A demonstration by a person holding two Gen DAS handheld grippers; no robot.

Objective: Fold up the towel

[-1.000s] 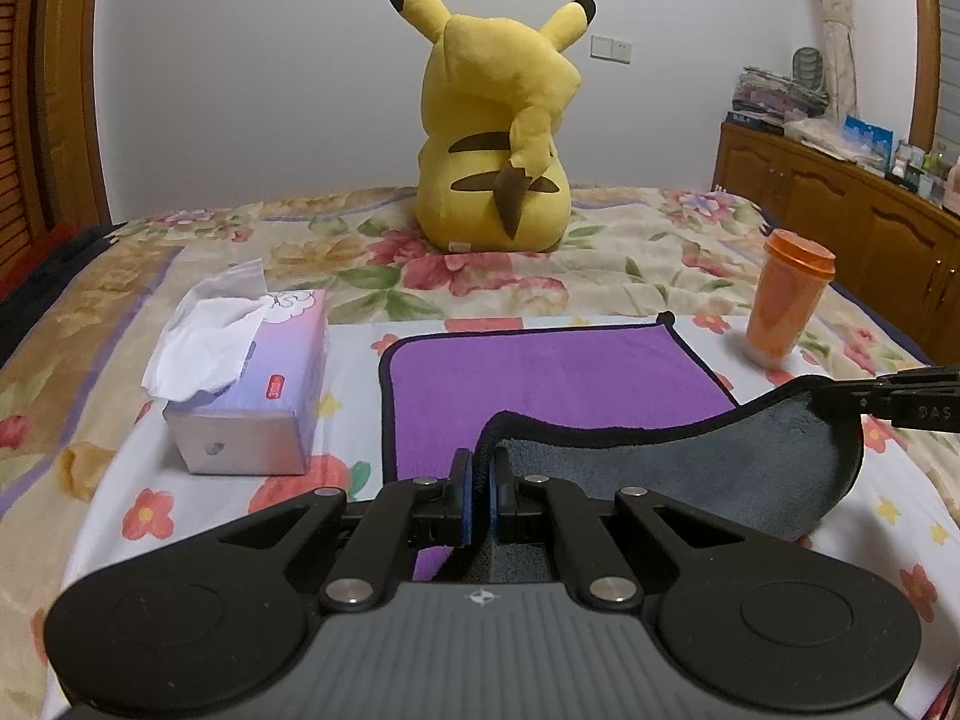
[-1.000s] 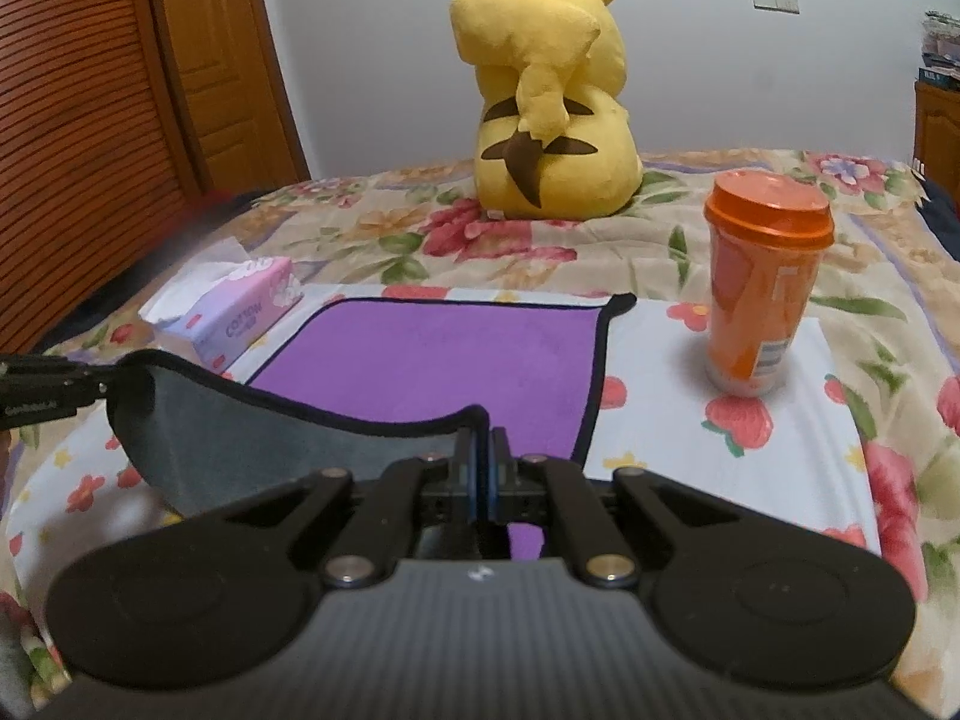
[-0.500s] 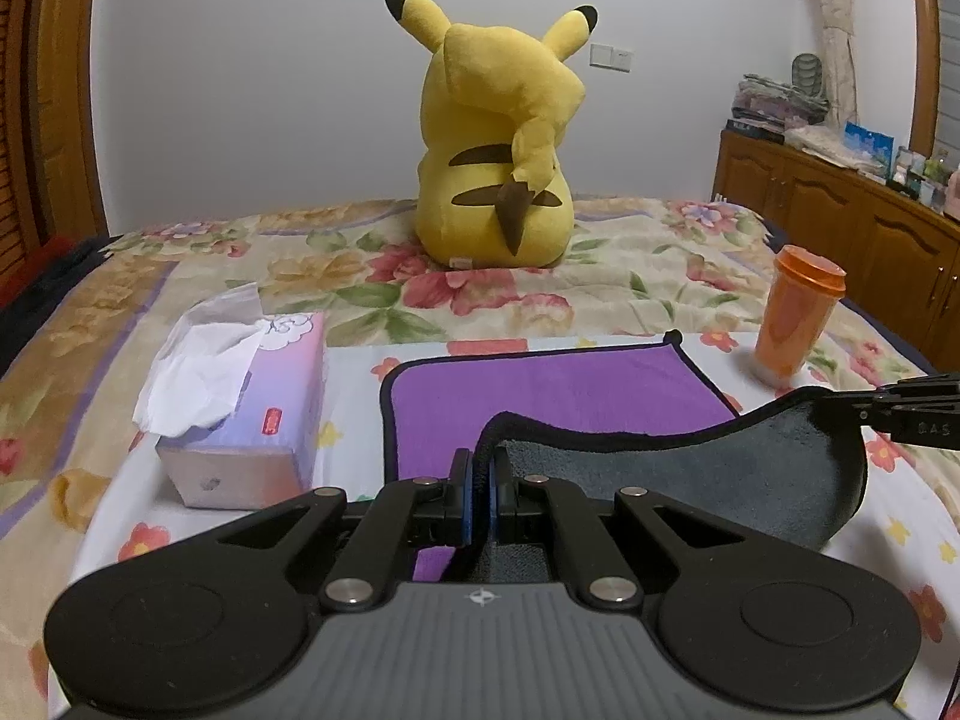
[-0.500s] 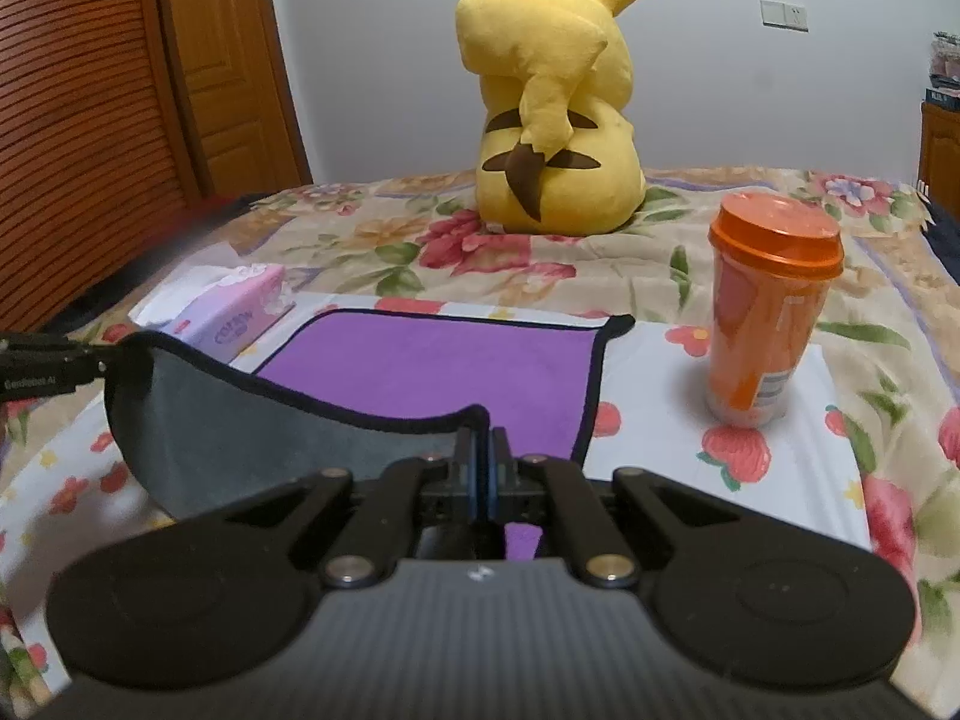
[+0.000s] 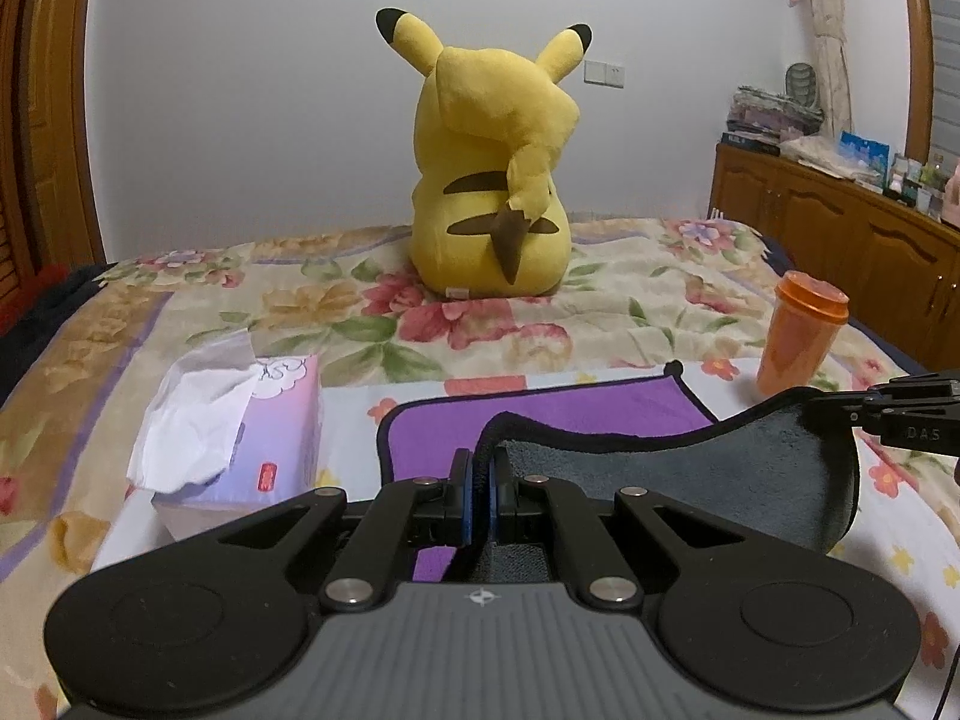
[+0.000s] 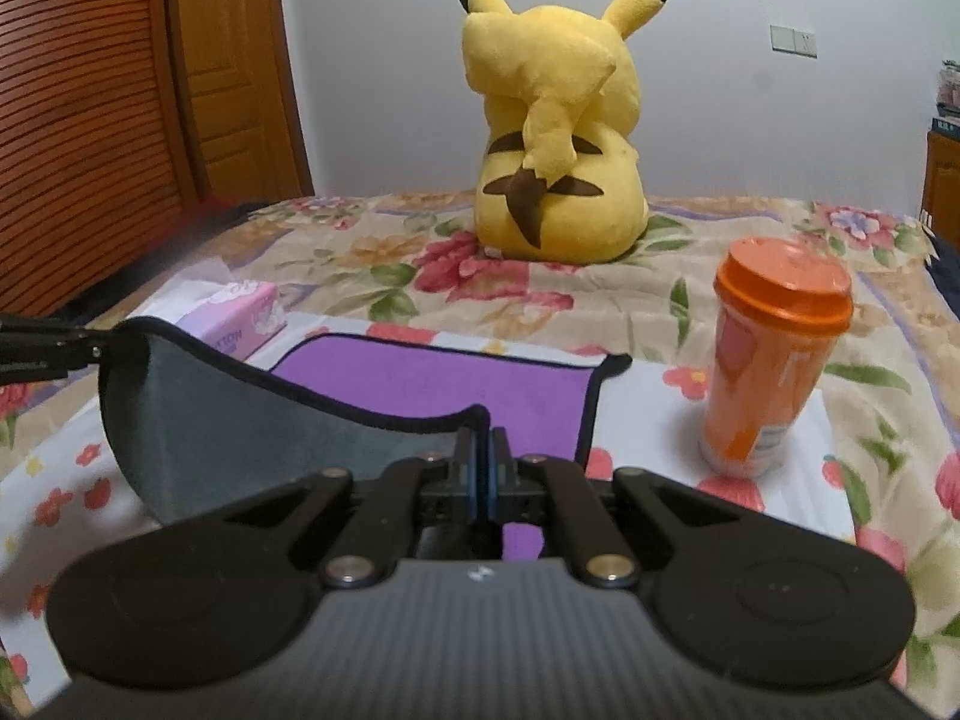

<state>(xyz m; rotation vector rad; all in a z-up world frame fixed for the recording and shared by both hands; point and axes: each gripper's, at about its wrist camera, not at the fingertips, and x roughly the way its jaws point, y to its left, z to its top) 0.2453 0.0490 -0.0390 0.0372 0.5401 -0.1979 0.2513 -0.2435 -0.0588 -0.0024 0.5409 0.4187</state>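
Observation:
The towel [image 5: 540, 414] is purple on top and grey underneath, with a black hem, and lies on the bed. Its near edge is lifted, so the grey underside [image 5: 690, 480] hangs between the grippers. My left gripper [image 5: 480, 462] is shut on the near left corner. My right gripper [image 6: 483, 438] is shut on the near right corner. The towel shows in the right wrist view [image 6: 432, 378] with its grey underside [image 6: 240, 420] sagging to the left. Each gripper also shows at the edge of the other's view, the right one [image 5: 840, 405] and the left one [image 6: 90, 342].
A pink tissue box [image 5: 252, 420] stands left of the towel. An orange lidded cup [image 6: 768, 360] stands to its right. A big yellow plush toy [image 5: 492, 180] sits behind on the floral bedspread [image 5: 630, 300]. A wooden cabinet [image 5: 840, 240] lines the right wall.
Both grippers have risen and carried the near edge of the towel higher and forward; less of the purple side shows under the lifted grey flap.

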